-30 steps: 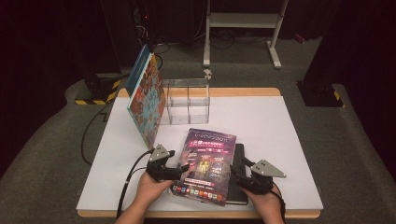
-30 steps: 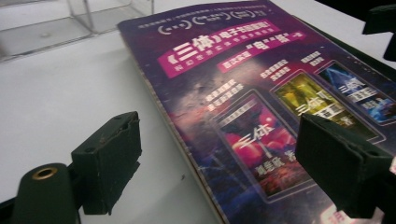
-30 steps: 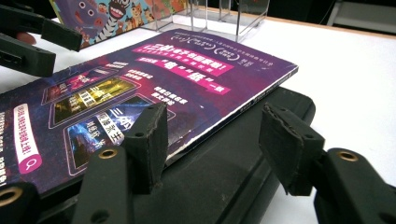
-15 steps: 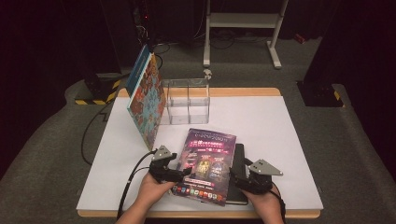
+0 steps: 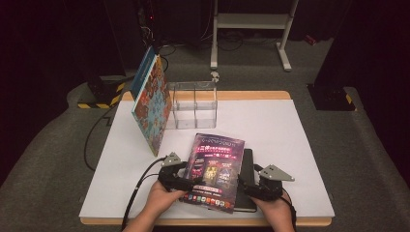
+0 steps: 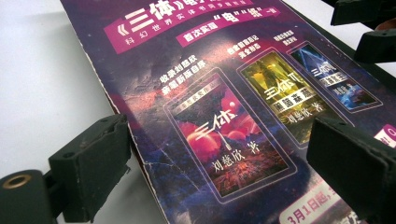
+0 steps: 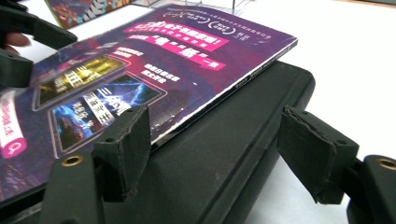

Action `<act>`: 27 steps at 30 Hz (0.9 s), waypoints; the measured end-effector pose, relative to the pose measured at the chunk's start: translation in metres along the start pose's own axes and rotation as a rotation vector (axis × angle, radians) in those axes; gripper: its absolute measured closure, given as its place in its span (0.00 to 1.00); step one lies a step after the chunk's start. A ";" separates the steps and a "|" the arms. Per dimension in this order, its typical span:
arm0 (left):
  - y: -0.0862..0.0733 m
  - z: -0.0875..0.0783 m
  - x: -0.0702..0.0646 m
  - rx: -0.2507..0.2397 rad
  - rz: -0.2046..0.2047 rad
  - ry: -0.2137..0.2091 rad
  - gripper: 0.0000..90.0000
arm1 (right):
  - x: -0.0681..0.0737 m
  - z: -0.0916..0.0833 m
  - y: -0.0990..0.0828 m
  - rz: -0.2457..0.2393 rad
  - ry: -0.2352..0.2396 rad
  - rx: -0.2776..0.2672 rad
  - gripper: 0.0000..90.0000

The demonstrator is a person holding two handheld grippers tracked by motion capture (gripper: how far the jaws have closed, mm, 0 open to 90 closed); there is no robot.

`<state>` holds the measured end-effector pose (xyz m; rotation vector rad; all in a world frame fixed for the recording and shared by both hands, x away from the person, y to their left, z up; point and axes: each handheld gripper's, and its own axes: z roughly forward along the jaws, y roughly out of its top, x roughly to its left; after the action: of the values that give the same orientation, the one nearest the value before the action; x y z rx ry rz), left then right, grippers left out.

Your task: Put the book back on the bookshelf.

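Magazine (image 5: 215, 169) lies between both grippers atop a black case (image 5: 247, 176), long axis running away from them; left fingers (image 6: 91, 161) straddle its near-left edge, right fingers (image 7: 123, 147) its right edge and the case, both released, having just been opening.

mag (image 5: 215, 169) atop case (image 5: 247, 166), organiser (image 5: 193, 104) behind

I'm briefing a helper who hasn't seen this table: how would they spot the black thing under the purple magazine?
Start at the white table and go to its near edge, between the two hand-held grippers. There a purple magazine lies flat, and the black case sits beneath it, jutting out on the right. It is plain matt black with rounded corners, unlike the printed magazine.
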<state>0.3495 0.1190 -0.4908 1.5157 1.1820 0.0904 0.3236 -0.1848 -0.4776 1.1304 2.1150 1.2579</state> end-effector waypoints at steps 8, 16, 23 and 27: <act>-0.002 0.001 -0.002 0.001 -0.003 -0.012 0.06 | 0.004 0.000 0.004 -0.001 -0.009 -0.032 0.24; -0.003 0.000 -0.011 -0.006 0.017 -0.050 0.06 | 0.006 0.004 0.006 0.011 -0.039 -0.017 0.22; -0.008 0.003 -0.019 -0.003 0.036 -0.069 0.06 | 0.003 0.005 0.006 0.044 -0.021 -0.011 0.24; -0.011 0.004 -0.027 -0.018 0.042 -0.089 0.06 | 0.005 0.006 0.006 0.031 -0.029 -0.003 0.22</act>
<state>0.3321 0.0955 -0.4861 1.5140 1.0762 0.0607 0.3277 -0.1762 -0.4754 1.1769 2.0813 1.2507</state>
